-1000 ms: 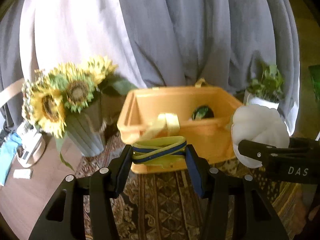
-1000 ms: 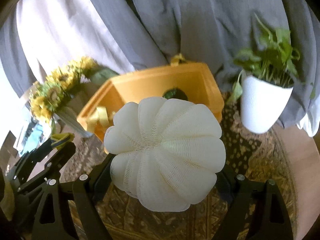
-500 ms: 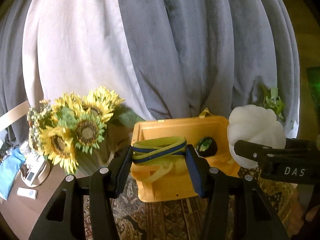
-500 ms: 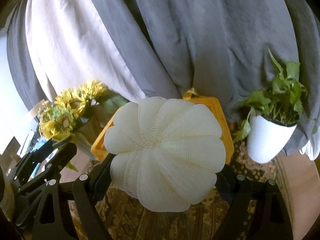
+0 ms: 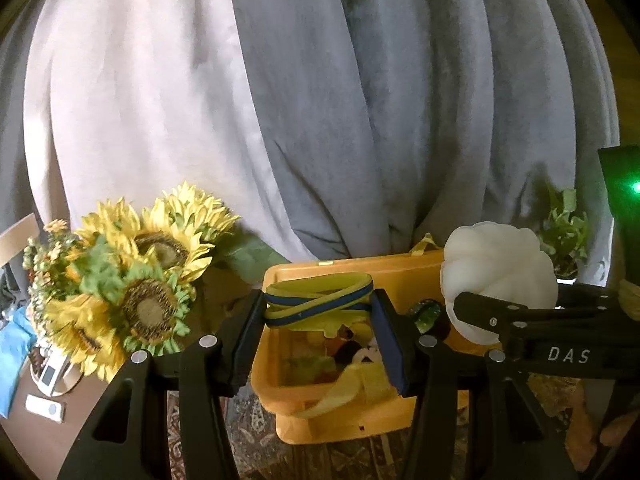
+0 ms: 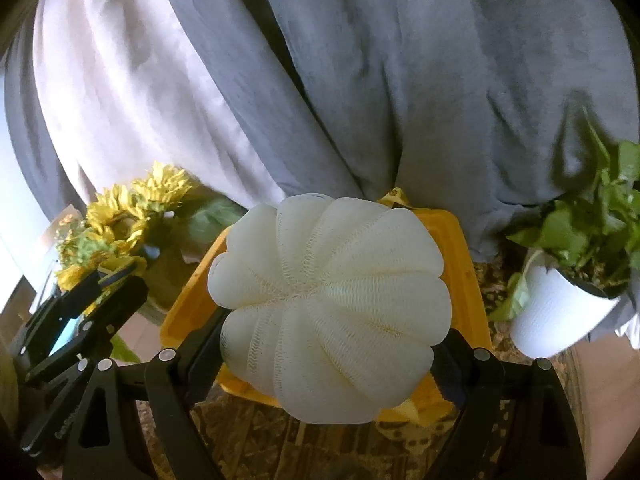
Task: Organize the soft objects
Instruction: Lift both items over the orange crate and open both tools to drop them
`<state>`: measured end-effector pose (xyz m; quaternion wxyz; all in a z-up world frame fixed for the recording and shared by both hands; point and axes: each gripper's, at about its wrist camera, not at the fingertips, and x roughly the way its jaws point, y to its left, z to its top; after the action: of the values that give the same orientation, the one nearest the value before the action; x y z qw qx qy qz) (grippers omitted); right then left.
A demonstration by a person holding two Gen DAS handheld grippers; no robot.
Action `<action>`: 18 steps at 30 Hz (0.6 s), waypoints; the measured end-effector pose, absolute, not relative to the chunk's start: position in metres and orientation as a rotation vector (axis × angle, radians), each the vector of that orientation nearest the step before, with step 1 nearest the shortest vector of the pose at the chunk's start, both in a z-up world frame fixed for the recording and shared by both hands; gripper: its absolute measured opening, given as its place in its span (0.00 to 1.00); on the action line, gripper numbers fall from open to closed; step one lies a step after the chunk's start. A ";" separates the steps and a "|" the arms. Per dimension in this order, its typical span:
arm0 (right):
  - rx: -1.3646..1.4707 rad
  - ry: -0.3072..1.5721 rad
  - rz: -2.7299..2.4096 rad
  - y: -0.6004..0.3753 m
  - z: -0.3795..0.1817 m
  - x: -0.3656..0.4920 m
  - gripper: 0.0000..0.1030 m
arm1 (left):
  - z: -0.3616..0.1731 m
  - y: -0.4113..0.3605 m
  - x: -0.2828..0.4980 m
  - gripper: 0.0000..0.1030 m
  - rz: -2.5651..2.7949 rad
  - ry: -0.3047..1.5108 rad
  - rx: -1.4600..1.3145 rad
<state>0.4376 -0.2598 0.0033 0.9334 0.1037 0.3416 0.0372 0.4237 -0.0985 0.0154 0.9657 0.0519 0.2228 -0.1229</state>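
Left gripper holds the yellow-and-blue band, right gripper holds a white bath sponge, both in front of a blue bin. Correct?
Not quite: the bin is yellow, as the left wrist view shows. The left gripper does hold the yellow-and-blue band, the right gripper the white bath sponge.

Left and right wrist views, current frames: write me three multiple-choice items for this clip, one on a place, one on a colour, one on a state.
1. Where does the bunch of yellow sunflowers stand relative to the orange plastic basket, seen from the left wrist view?
A. to its left
B. inside it
C. to its right

2. What colours is the folded elastic band in the left gripper?
A. red and white
B. yellow-green and navy blue
C. plain black

3. What is the state of the right gripper?
A. open and empty
B. shut on a potted plant
C. shut on the white ribbed mesh sponge

Answers: 1 A, the flowers sit left of the basket wall. 2 B, yellow-green bands with blue stripes show between the fingers. 3 C, both fingers press the sponge's sides above the basket.
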 end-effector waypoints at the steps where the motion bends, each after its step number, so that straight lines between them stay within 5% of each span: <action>1: 0.206 0.705 0.078 -0.260 0.002 0.442 0.86 | 0.015 -0.099 0.428 0.51 -0.246 0.451 0.110; 18: 0.246 0.853 0.129 -0.267 -0.033 0.510 0.88 | -0.015 -0.117 0.509 0.52 -0.307 0.615 0.129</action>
<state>0.5099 -0.2672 -0.0328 0.9011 0.1189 0.4123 0.0622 0.5087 -0.1171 -0.0149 0.9395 0.0630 0.3012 -0.1502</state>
